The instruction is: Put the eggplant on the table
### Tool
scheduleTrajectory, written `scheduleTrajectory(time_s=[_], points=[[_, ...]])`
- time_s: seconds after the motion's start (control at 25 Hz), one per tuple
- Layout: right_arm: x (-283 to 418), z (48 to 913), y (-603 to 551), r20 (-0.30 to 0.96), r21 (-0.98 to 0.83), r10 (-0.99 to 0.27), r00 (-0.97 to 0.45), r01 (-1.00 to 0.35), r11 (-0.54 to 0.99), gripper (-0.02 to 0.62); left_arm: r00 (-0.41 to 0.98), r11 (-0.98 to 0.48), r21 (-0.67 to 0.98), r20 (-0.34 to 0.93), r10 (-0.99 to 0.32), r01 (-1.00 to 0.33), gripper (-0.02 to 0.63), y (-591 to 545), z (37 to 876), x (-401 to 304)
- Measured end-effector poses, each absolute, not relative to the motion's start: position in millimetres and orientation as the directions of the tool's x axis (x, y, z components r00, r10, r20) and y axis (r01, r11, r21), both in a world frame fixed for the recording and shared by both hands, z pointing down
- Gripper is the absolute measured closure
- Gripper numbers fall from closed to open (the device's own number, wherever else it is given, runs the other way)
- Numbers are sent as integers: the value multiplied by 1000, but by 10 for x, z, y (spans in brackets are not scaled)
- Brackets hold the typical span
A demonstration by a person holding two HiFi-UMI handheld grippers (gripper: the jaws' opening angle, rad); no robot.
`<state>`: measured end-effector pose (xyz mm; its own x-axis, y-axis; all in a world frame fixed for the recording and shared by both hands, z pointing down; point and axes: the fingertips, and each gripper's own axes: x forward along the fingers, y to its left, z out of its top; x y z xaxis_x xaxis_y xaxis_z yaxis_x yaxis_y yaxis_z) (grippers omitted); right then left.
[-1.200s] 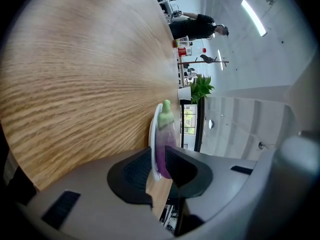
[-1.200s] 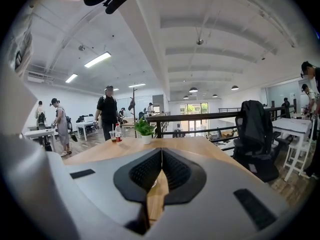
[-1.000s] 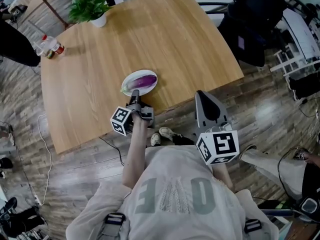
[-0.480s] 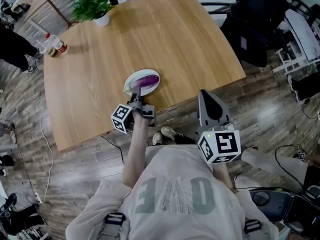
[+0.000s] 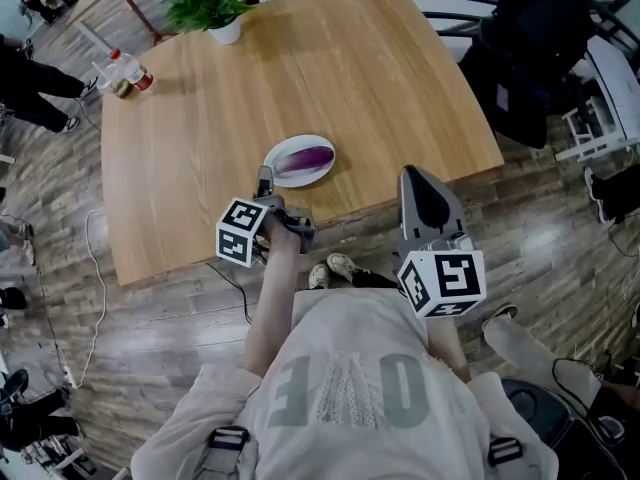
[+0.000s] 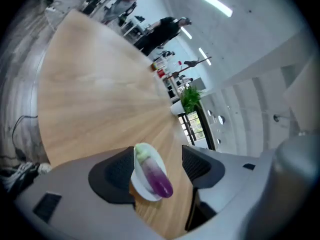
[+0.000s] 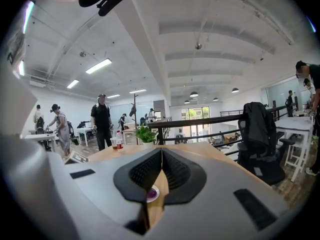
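Approaching: our left tongs (image 5: pixel 268 190), just opened wide, empty, face the glossy purple eggplant (image 5: pixel 303 158) on a round white plate (image 5: pixel 285 177) on the wooden bench (image 5: pixel 300 68); right tongs (image 5: pixel 428 203) closed. Next we straddle and grip it

- White plate (image 5: pixel 296 181): lies near the front edge of the bench (image 5: pixel 200 168).
- Potted plant (image 5: pixel 208 8): green leaves, white pot, upright at the far edge.
- Clear bottle (image 5: pixel 131 69) with a red label: at the far left corner, with a small cup (image 5: pixel 121 88) just beside it.
- Black office chair (image 5: pixel 540 58): draped in dark fabric, off the right side.
- Floor (image 5: pixel 170 328): wood-pattern planks.
- Person in dark clothes (image 7: pixel 102 121): standing in the background.
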<state>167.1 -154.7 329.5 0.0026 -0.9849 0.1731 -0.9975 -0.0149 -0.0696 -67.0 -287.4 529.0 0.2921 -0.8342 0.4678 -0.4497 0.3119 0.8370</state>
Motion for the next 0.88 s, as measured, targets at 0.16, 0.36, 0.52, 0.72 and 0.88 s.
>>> scheduleTrajectory(time_s=[0.16,0.36,0.52,0.72,0.88], points=[[1520,3112,-1720,123,-49,-991,-43,-998,37,575,196,95,752,288,-937,-652,319,-3087,4438,-914],[1376,2904,-1891,60,-61,-995,-80,-995,76,575,154,-125,512,14,-988,-850,321,-3072,3336,-1014],[1220,2739,-2030,6,-55,-993,-117,-992,117,575,178,-219,258,-174,-969,-941,321,-2877,2634,-923],[1053,2535,-2136,-78,-50,-982,-172,-983,176,575,262,-272,-16,-328,-907,-962,351,-2547,2044,-724],[963,2436,-2180,-125,-90,-967,-221,-968,233,575,288,-254,-137,-429,-856,-958,584,-2296,1765,-673]])
